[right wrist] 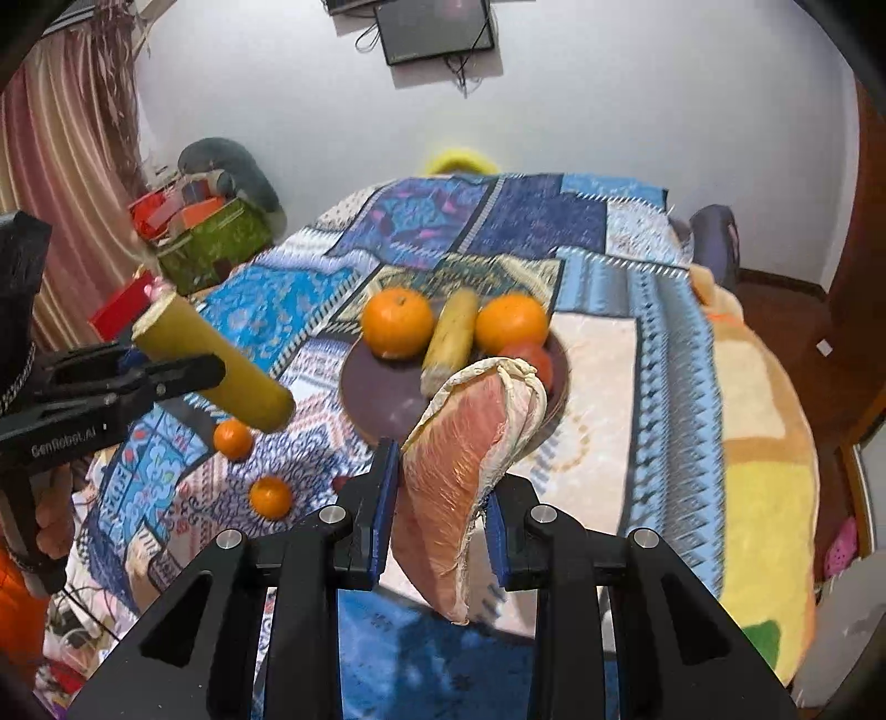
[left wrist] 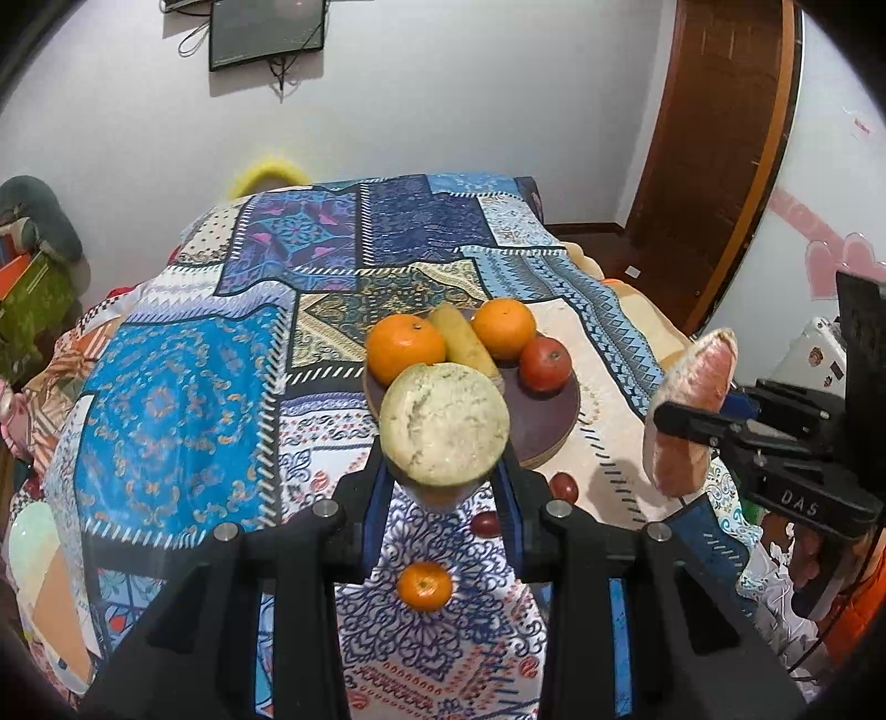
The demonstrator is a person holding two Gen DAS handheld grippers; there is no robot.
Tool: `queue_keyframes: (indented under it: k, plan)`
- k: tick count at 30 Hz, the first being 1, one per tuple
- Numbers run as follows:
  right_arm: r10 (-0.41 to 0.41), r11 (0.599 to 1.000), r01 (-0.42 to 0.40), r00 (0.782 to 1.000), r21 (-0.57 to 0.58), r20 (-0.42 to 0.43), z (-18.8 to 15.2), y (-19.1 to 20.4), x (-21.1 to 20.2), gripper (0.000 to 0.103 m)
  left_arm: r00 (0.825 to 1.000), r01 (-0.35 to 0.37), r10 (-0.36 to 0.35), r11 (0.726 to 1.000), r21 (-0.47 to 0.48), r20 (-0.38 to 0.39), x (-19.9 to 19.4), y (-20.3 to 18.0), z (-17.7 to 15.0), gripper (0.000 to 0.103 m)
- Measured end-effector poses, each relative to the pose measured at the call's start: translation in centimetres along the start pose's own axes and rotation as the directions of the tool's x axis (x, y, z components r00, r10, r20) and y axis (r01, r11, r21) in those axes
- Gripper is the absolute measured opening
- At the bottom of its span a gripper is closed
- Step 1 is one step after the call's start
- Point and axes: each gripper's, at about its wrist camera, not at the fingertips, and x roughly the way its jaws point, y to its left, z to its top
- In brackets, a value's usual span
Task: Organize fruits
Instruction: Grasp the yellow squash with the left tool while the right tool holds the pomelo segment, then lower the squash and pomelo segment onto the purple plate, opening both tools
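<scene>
The left tool (left wrist: 443, 476) is clamped on a stiff banana piece (left wrist: 444, 425); the right tool (right wrist: 443, 531) on a pomelo segment (right wrist: 465, 471) — soft, best pinched lightly mid-body.

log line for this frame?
left tongs: shut on banana piece | right tongs: shut on pomelo wedge | both above cloth, short of plate

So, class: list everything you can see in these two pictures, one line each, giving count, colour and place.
plate: one, dark brown, on the cloth
oranges: two, orange, on the plate
tomato: one, red, on the plate
banana piece: one, yellow, on the plate between the oranges
mandarins: two, orange, on the cloth near the plate
small red fruits: two, dark red, on the cloth
cloth: one, blue patchwork, over the table
screen: one, black, on the wall
left gripper: holds a cut banana
right gripper: holds a pink pomelo wedge
</scene>
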Motion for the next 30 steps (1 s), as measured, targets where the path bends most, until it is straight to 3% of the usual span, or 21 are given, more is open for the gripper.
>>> queue_keyframes:
  k: [13, 30]
  plan:
    - [0.02, 1.0, -0.02, 0.999, -0.011, 0.03, 2.4, -0.7, 2.0, 0.026, 0.998, 0.035, -0.035, 0.999, 0.006, -0.057, 4.8, -1.0, 1.2, 0.034]
    - [0.046, 0.996, -0.051, 0.997, -0.075, -0.067, 3.6, -0.8, 8.3, 0.026, 0.993, 0.074, -0.073, 0.997, 0.002, -0.093, 10.3, -0.2, 3.0, 0.034]
